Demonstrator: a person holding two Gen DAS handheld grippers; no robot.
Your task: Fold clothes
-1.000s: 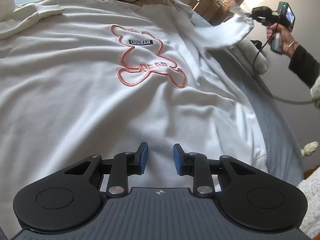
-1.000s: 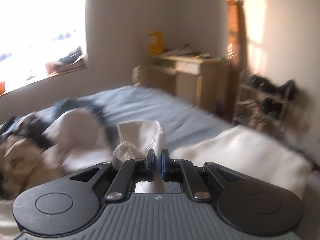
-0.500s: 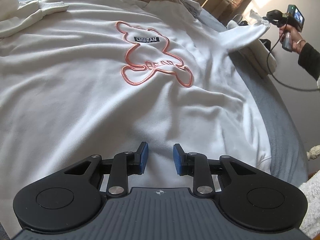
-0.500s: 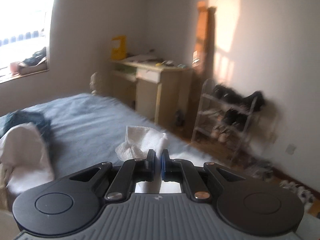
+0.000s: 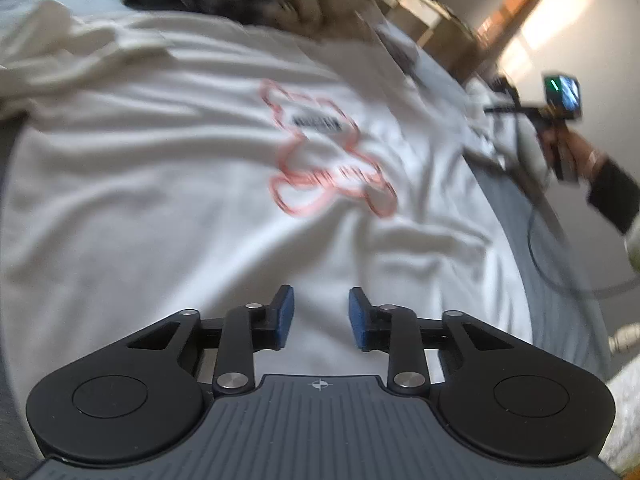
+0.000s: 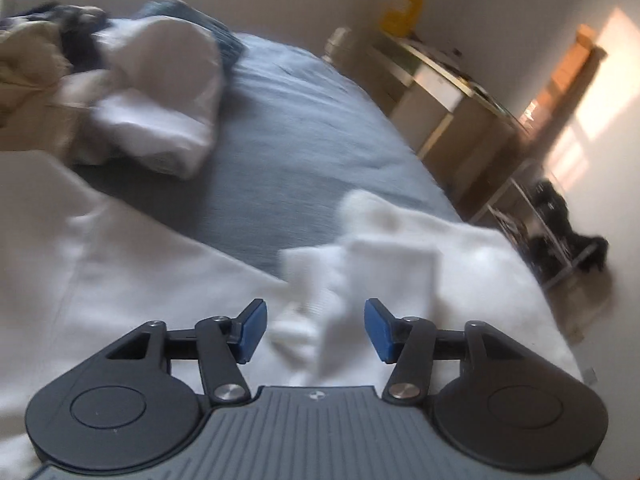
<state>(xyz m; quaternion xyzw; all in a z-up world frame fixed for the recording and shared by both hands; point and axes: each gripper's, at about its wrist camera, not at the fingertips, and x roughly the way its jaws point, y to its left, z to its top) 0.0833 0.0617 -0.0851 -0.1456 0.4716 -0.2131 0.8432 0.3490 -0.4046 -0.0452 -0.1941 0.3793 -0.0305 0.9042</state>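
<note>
A big white sweatshirt (image 5: 168, 184) with a pink bear outline (image 5: 328, 160) lies spread flat on the grey bed (image 6: 304, 152), right under and in front of the left gripper (image 5: 321, 316). Its blue pads are opening, with nothing pinched between them. Off to its right, a hand (image 5: 576, 152) holds the right gripper (image 6: 314, 330). Those jaws are opening wide, and the white sleeve cuff (image 6: 352, 280) sits loose between them, not squeezed. More clothes (image 6: 100, 80) are piled farther up the bed.

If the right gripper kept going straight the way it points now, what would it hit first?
Most likely the white ribbed sleeve cuff lying between the opening jaws of the right gripper, unpressed. Beyond it lies the grey-blue bedcover. Blur makes depth uncertain.
</note>
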